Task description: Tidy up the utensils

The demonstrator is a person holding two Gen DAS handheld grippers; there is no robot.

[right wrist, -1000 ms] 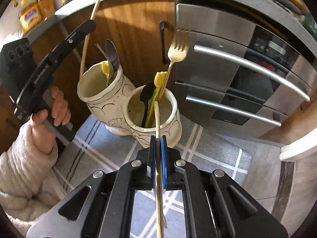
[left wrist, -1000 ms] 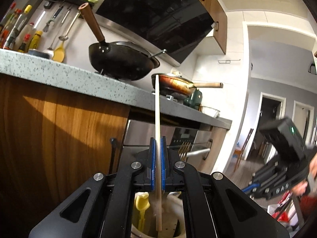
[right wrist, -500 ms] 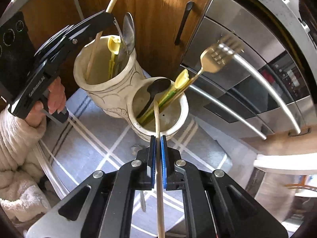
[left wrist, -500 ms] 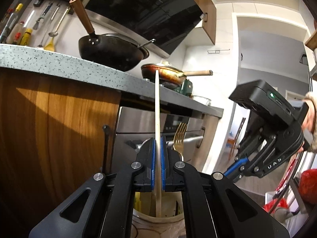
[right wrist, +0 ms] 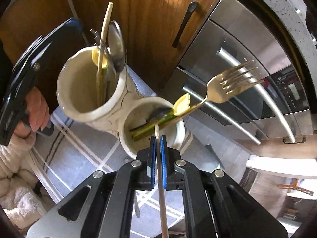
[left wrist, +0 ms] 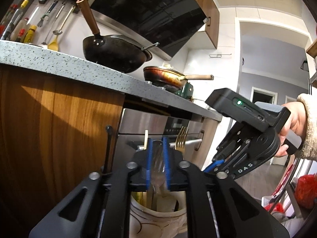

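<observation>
Kitchen floor, checked mat [right wrist: 83,158] below counter, two cream holders side by side. We just let jaws of left gripper [left wrist: 157,164] part; nothing between pads, its chopstick [right wrist: 103,45] now leans in taller holder [right wrist: 87,103]. Right gripper [right wrist: 158,156] clamped tight on second chopstick [right wrist: 161,188], aimed down, tip over rim of shorter holder [right wrist: 178,132] with fork [right wrist: 227,87]. Step: dropping sticks. Next, likely: carry across to taller holder, lower tip inside, release.
</observation>
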